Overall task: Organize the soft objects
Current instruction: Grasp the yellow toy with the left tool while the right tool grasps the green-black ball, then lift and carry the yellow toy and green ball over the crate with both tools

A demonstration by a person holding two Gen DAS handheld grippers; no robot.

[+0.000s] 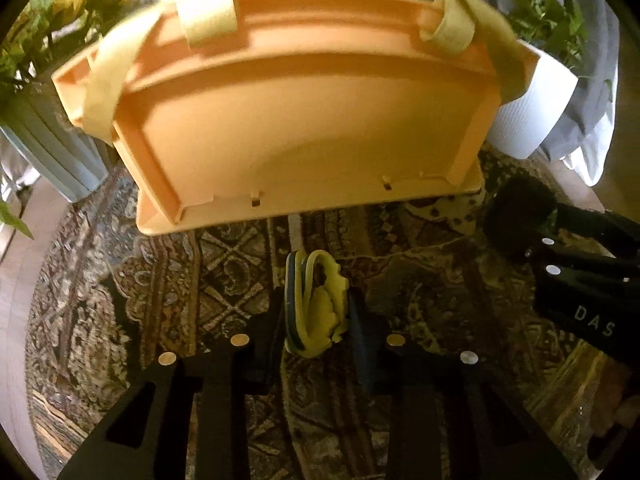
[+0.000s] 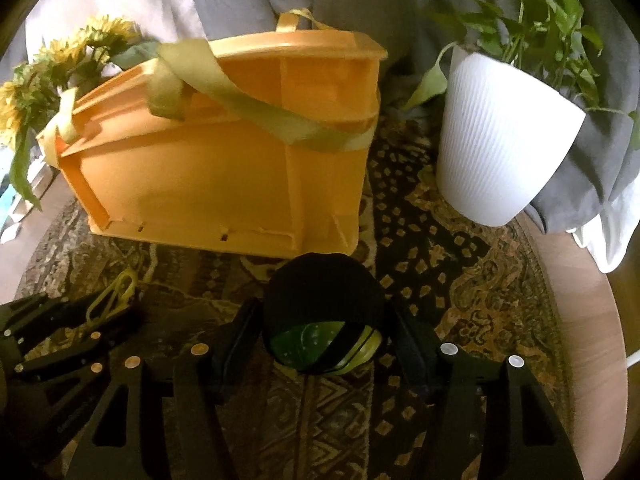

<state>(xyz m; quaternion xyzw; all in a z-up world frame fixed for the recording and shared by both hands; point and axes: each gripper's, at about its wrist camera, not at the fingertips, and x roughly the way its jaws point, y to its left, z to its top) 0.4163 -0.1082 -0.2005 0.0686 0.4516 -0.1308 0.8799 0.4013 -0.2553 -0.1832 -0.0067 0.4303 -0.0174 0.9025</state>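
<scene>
Yellow sponge (image 1: 316,308), with a blue edge, sits pinched between the left gripper (image 1: 316,320) fingers, held low over the rug (image 1: 120,280). Right gripper (image 2: 324,340) is closed on a dark round pad (image 2: 324,304) with a green-yellow underside; what it is exactly is hard to tell. Both soft items are in hand just short of the orange basket (image 1: 304,120), which has yellow straps draped over its rim. Neither is in yet, so both drops remain. Both grippers point at the basket's near wall, side by side, low. White pot (image 2: 500,140) stands to the right, sunflowers (image 2: 60,60) behind left.
</scene>
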